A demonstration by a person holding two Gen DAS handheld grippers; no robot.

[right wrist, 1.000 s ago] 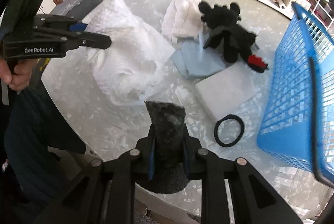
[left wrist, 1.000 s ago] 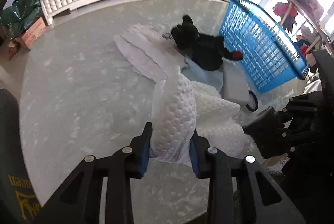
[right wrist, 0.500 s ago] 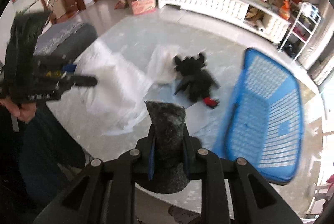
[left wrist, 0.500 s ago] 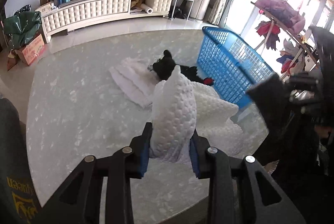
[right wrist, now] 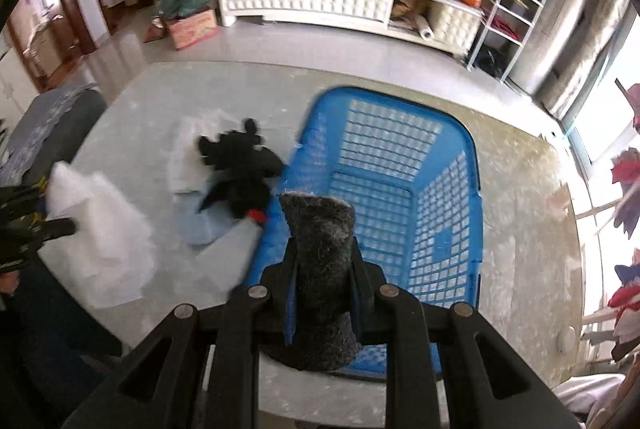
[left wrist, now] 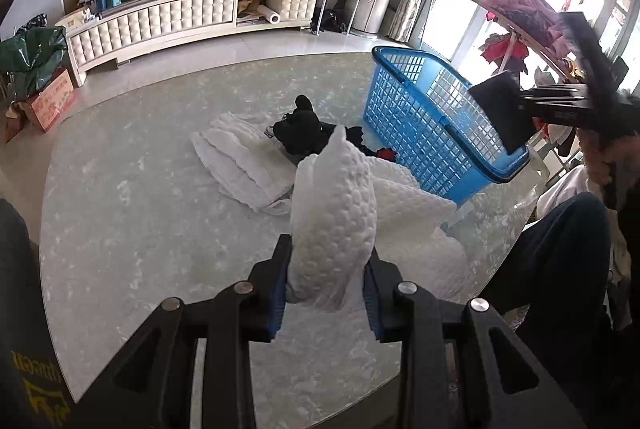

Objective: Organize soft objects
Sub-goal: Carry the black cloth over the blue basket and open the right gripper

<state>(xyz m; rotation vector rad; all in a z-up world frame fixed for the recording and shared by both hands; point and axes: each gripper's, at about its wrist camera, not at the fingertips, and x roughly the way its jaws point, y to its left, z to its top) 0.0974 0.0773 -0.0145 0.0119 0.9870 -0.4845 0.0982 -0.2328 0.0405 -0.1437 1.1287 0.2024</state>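
My left gripper (left wrist: 326, 293) is shut on a white quilted cloth (left wrist: 336, 217), held up above the table; the cloth trails down to the tabletop and also shows in the right wrist view (right wrist: 104, 229). My right gripper (right wrist: 322, 289) is shut on a dark grey felt piece (right wrist: 320, 261) and holds it high above the near end of the empty blue basket (right wrist: 400, 189). That basket also shows in the left wrist view (left wrist: 432, 125). A black plush toy (left wrist: 300, 133) lies beside the basket, next to a folded white cloth (left wrist: 240, 157).
A light blue cloth (right wrist: 204, 225) lies under the plush toy (right wrist: 240, 173). The round marble table (left wrist: 120, 213) ends close to me. A white cabinet (left wrist: 180, 17) and a metal shelf (right wrist: 508, 13) stand beyond it. The right gripper shows at the right in the left wrist view (left wrist: 560, 101).
My right gripper has risen and swung right with the felt piece, from over the table to above the basket. My left gripper has lifted the white cloth higher.
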